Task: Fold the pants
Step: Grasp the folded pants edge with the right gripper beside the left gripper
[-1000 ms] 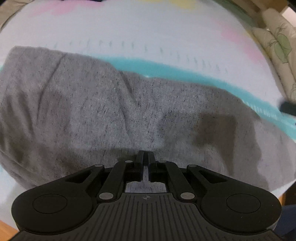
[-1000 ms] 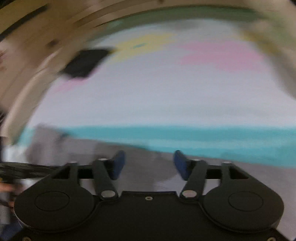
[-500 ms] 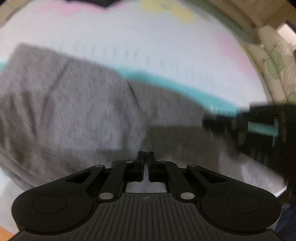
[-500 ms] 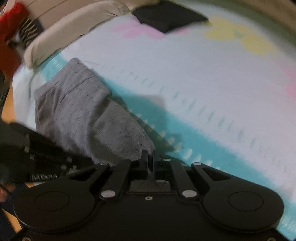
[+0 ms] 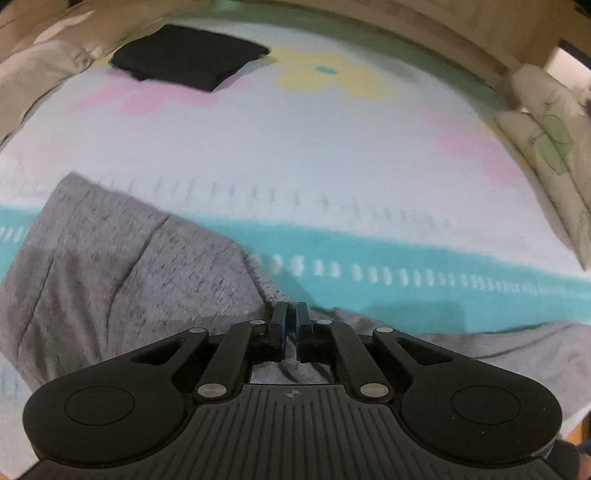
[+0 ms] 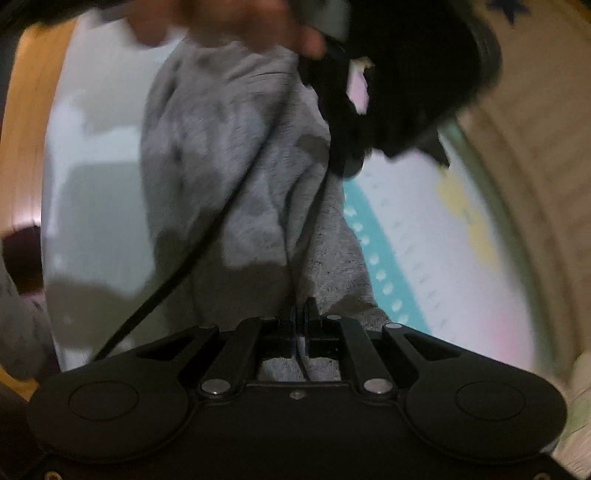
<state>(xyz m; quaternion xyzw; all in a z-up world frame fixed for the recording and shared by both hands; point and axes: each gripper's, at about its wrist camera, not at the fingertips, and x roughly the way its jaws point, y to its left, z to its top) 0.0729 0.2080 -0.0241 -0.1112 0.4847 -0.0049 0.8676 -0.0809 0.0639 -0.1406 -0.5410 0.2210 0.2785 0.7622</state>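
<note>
Pinching a fold of the grey pants (image 5: 122,266), the left gripper (image 5: 290,314) has its blue-padded jaws drawn together with fabric bunched between and beneath them. From this gripper the pants spread forward and to the left as a wide, creased heap, and a thinner strip of the same cloth trails off to the right, close below its body. Ahead of the tips lies a white bedsheet (image 5: 295,147) crossed by a teal stripe (image 5: 406,254) with a row of white dashes. Farther ahead on the sheet sit a yellow flower print (image 5: 332,74) and pink patches. A folded black cloth (image 5: 188,61) rests far ahead and to the left, well apart from the pants. A leaf-patterned pillow (image 5: 550,147) lies at the far right.

The right gripper (image 6: 302,314) is likewise closed, with its jaws nearly together and grey fabric caught between them. From its tips the pants rise away as a long, wrinkled column. A black cable (image 6: 192,258) runs across the cloth from the lower left, and a second thin cable passes between this gripper's fingers. Far ahead, at the top of this view, a blurred hand (image 6: 221,22) and a dark device, presumably the other gripper, meet the far end of the pants. Right of the tips the teal stripe runs beside the cloth; left of them the sheet reaches a wooden edge (image 6: 22,140).
</note>
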